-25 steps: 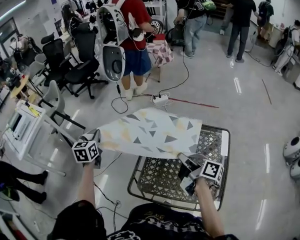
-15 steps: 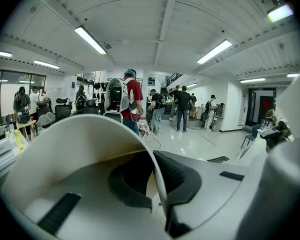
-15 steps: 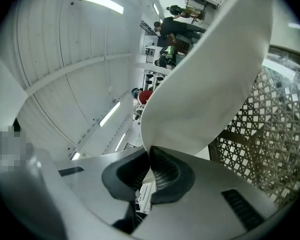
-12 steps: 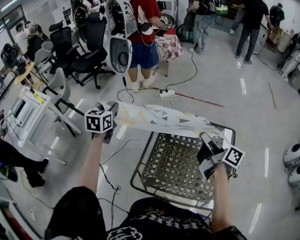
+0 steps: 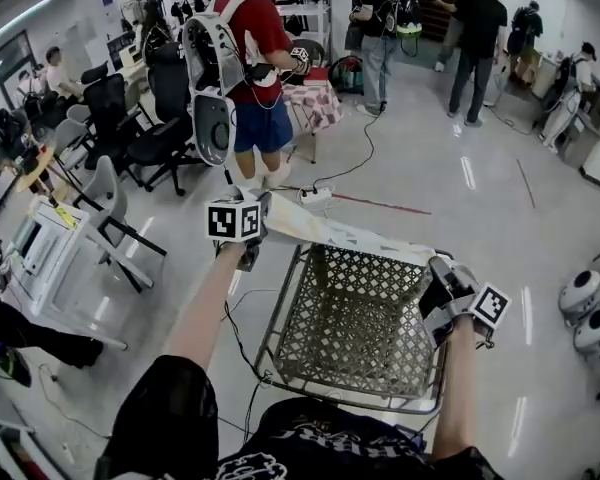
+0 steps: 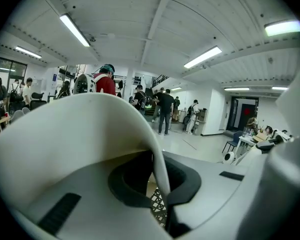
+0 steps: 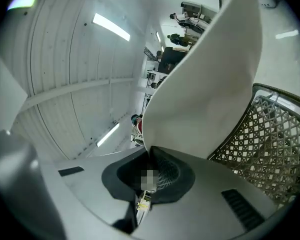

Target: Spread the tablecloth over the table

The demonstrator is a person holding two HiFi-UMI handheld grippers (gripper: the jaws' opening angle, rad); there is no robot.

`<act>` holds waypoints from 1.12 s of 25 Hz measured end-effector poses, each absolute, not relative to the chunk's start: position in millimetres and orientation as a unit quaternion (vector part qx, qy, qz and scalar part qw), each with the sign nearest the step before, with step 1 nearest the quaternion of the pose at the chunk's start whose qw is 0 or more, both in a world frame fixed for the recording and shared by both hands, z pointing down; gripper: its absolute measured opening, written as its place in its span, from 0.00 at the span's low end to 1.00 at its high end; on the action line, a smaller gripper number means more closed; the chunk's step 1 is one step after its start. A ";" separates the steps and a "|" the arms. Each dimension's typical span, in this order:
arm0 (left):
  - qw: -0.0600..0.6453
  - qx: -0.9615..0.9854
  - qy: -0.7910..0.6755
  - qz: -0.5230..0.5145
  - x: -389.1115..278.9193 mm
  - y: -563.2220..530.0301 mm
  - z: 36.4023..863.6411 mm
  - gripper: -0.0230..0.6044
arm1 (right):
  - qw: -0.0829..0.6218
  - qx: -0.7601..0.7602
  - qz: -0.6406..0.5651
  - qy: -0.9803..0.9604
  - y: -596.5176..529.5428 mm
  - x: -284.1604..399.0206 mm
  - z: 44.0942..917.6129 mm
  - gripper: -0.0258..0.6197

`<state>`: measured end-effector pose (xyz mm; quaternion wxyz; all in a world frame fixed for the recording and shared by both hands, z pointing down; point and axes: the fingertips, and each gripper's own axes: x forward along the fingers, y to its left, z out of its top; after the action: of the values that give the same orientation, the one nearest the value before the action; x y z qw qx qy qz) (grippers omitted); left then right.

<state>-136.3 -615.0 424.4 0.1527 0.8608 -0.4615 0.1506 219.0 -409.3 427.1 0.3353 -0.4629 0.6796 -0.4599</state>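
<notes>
Left gripper [image 5: 264, 206] is clamped tight on one corner of the tablecloth [image 5: 350, 235], and the right gripper [image 5: 438, 268] is shut just as firmly on the other corner. From where I sit, each gripper view shows white fabric rising straight out of closed jaws. Between them the cloth is pulled into a long, narrow band, seen almost edge-on, running along the far edge of the table [image 5: 350, 318]. I cannot tell whether it touches the rim there.

Glossy grey floor [image 5: 430, 168] stretches out on every side. The table's metal mesh top lies in front of me, between my two arms. A person in a red top [image 5: 250, 58] with a white pack on the back stands beyond the far edge, well apart from the cloth. Black office chairs [image 5: 165, 118] cluster to that person's left. A pale grey chair [image 5: 105, 203] sits nearer, off the table's left side beside a white rack [image 5: 45, 258]. Two white round devices [image 5: 585, 303] rest on the floor at the right. A power strip [image 5: 315, 196] with its cable lies on the floor just past the cloth's left end.
</notes>
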 end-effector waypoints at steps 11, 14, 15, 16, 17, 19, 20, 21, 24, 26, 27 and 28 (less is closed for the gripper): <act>0.022 0.870 -0.456 0.184 -141.0 -661.6 321.2 0.07 | 0.389 -0.383 -0.476 0.689 -428.9 181.1 404.7 0.06; 0.014 0.862 -0.471 0.188 -179.7 -655.8 320.0 0.07 | 0.366 -0.372 -0.491 0.698 -436.2 146.8 411.4 0.06; 0.012 0.857 -0.478 0.193 -194.8 -652.2 323.2 0.07 | 0.358 -0.370 -0.494 0.701 -438.2 135.8 414.1 0.06; 0.014 0.853 -0.484 0.196 -208.7 -648.1 328.5 0.07 | 0.350 -0.369 -0.496 0.704 -440.1 127.0 416.8 0.06; 0.022 0.851 -0.488 0.194 -219.6 -643.6 335.9 0.07 | 0.342 -0.371 -0.495 0.707 -441.6 120.8 419.5 0.06; 0.046 0.851 -0.488 0.186 -229.7 -634.3 357.9 0.07 | 0.321 -0.385 -0.484 0.718 -442.9 117.0 425.2 0.06; 0.058 0.852 -0.485 0.189 -230.0 -629.3 372.3 0.07 | 0.307 -0.395 -0.477 0.722 -442.7 118.7 428.7 0.06; 0.068 0.852 -0.481 0.194 -228.4 -624.0 388.1 0.07 | 0.294 -0.405 -0.473 0.725 -441.8 121.7 433.5 0.06; 0.100 0.855 -0.473 0.188 -222.2 -607.4 429.7 0.07 | 0.273 -0.424 -0.480 0.718 -434.7 130.9 456.0 0.06; 0.120 0.856 -0.474 0.168 -221.5 -596.4 445.6 0.07 | 0.272 -0.432 -0.494 0.704 -424.7 134.6 473.9 0.06; 0.127 0.856 -0.475 0.159 -221.1 -590.9 450.1 0.07 | 0.273 -0.436 -0.500 0.697 -418.4 136.1 481.3 0.06; 0.132 0.857 -0.475 0.152 -219.6 -585.4 452.7 0.07 | 0.274 -0.439 -0.504 0.691 -411.9 137.8 486.5 0.06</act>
<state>-219.6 -585.4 452.7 0.1321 0.8568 -0.4748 0.1518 137.8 -411.9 486.5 0.2742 -0.4393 0.6910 -0.5042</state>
